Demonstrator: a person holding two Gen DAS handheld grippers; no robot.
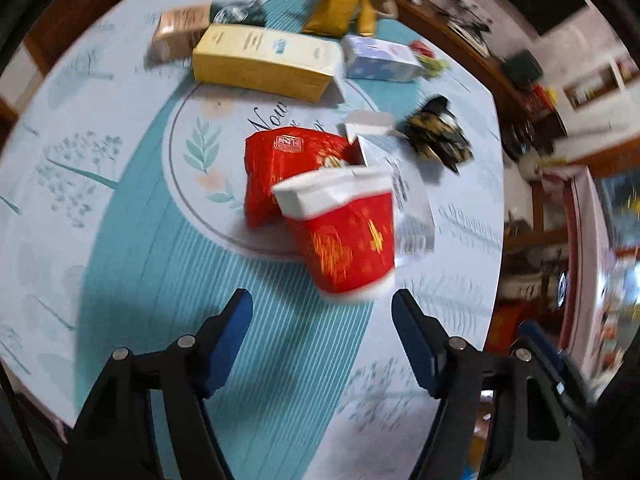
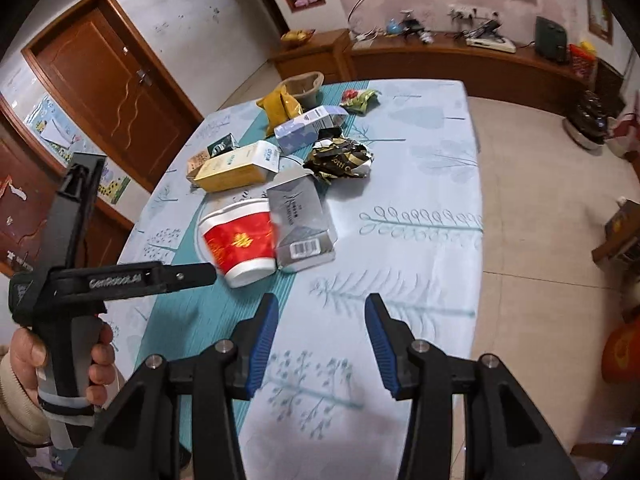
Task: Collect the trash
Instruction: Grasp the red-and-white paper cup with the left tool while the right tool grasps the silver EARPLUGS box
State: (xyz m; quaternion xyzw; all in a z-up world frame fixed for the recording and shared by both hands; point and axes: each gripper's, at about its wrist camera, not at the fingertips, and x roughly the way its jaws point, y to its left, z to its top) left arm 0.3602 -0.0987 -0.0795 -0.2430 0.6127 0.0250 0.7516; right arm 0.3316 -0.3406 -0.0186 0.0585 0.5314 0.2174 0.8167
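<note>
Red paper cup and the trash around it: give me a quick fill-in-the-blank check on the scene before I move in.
1. The red paper cup has a rim that is ____, not round.
2. The silver box beside the cup shows a ____ on its near face.
3. Both the left tool and the right tool are ____, holding nothing.
4. The crumpled black and gold wrapper lies on the ____.

Missing words: crushed; barcode; open; table
</note>
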